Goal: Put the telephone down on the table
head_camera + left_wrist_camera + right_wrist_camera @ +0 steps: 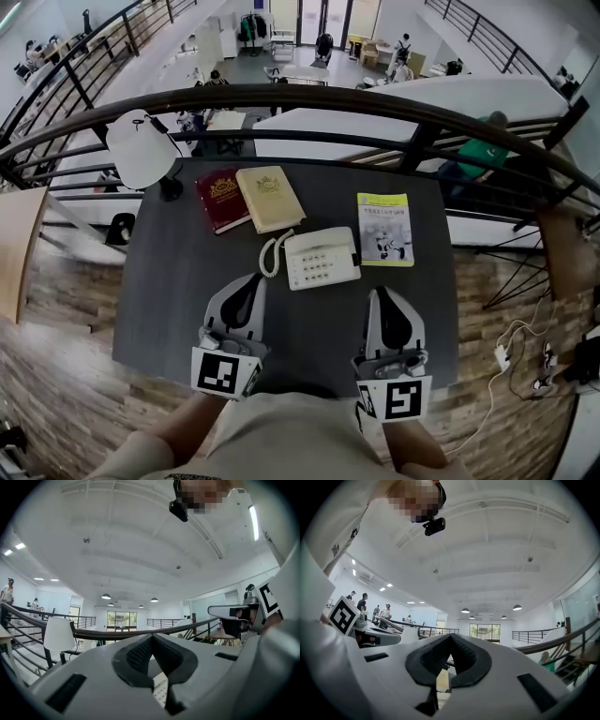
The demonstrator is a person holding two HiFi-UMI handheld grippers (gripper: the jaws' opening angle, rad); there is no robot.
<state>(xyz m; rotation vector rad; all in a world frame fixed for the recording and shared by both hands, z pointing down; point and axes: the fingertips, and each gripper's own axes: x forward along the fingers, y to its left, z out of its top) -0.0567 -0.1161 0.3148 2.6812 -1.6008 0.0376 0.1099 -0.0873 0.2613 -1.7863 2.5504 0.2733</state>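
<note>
As seen from the head view, held low over the near edge of the dark grey rectangular table (159, 309), side by side and pointing forward: left gripper (255, 278) and right gripper (382, 292), each with tips pressed together and carrying nothing. Just ahead of the tips and between the two, touching neither, lies the cream push-button telephone (322, 258) with its coiled cord (270, 255), flat on the tabletop. Looks already set down, hence, probably, the idle pose. Beyond the left gripper: dark red hardback book (221, 199) overlapped by a cream hardback book (270, 197); farther left, a white-shaded desk lamp (141, 148). Beyond the right gripper: a yellow-green paper booklet (384, 229).

Turning to the left gripper view, shows dark ribbed pads (136, 656) meeting at the tips, nothing pinched. Through the slot beneath them, a pale dotted patch, likely the telephone's keypad, which suits a tool aimed straight at it.

Turning to the right gripper view, shows the same: pads (433, 660) closed tip to tip, empty. Below the tips, a pale tan sliver, too narrow to name.
</note>
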